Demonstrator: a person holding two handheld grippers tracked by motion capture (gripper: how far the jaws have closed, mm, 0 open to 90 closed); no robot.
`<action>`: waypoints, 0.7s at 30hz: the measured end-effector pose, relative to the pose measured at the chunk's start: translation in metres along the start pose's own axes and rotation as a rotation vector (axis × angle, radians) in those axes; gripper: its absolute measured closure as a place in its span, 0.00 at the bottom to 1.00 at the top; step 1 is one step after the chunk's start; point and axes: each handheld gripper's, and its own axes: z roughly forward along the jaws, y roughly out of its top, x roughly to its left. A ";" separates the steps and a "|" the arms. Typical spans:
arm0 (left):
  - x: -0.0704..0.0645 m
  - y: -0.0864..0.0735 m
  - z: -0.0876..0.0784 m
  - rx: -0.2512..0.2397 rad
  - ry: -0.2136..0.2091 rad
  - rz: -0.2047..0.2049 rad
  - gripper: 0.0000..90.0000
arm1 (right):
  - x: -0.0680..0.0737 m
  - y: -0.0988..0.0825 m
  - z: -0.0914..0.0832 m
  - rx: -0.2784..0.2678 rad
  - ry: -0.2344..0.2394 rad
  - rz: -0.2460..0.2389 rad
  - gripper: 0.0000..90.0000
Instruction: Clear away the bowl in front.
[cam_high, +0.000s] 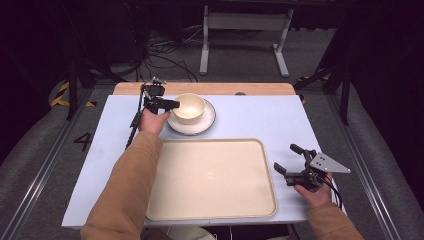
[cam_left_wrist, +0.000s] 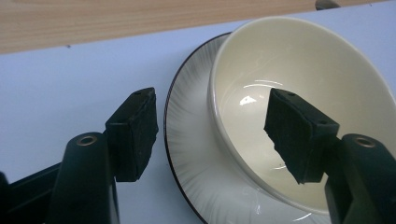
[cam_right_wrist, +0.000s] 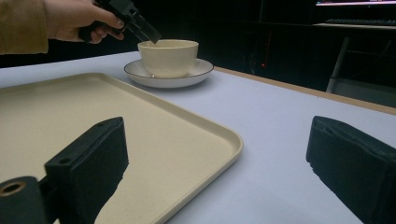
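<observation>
The left gripper (cam_high: 165, 103) hung over the far left part of the table (cam_high: 250, 120), its jaws spread wide and holding nothing. In the left gripper view they straddled the near wall of a cream bowl (cam_left_wrist: 303, 107): one pad (cam_left_wrist: 299, 135) was inside the bowl's hollow, the other pad (cam_left_wrist: 133, 133) stood outside, over the bare tabletop just beyond the dark-edged rim of the white plate (cam_left_wrist: 187, 154) on which the bowl sat. Whether either pad touched the bowl cannot be told. Beyond the jaws ran a strip of bare wood (cam_left_wrist: 116, 18) along the table's far edge.

The right gripper (cam_high: 292, 162) was held low at the near right of the table, jaws also wide apart and empty. In its own view one jaw stood over the corner of a large cream tray (cam_right_wrist: 154, 126) and the other over open tabletop, so the tray's raised lip ran between them. Ahead of this claw the table lay open up to the plate and bowl, which stood well apart from it, past the tray's far edge.

The table top was a pale blue-white sheet. The tray took up its near middle and carried nothing. Around the table the room was dark, with grey floor (cam_high: 240, 55), loose cables (cam_high: 160, 55) and the white legs of a stand (cam_high: 245, 40) behind.
</observation>
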 end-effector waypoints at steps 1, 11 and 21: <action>0.001 -0.001 0.003 0.006 -0.004 -0.009 0.39 | 0.000 0.000 0.000 0.001 -0.002 -0.001 0.06; -0.001 -0.005 0.019 0.058 -0.048 -0.028 0.43 | 0.000 0.000 0.000 -0.002 -0.004 0.002 0.06; -0.007 -0.007 0.028 0.083 -0.051 -0.038 0.49 | 0.000 0.000 0.000 -0.002 -0.006 0.002 0.06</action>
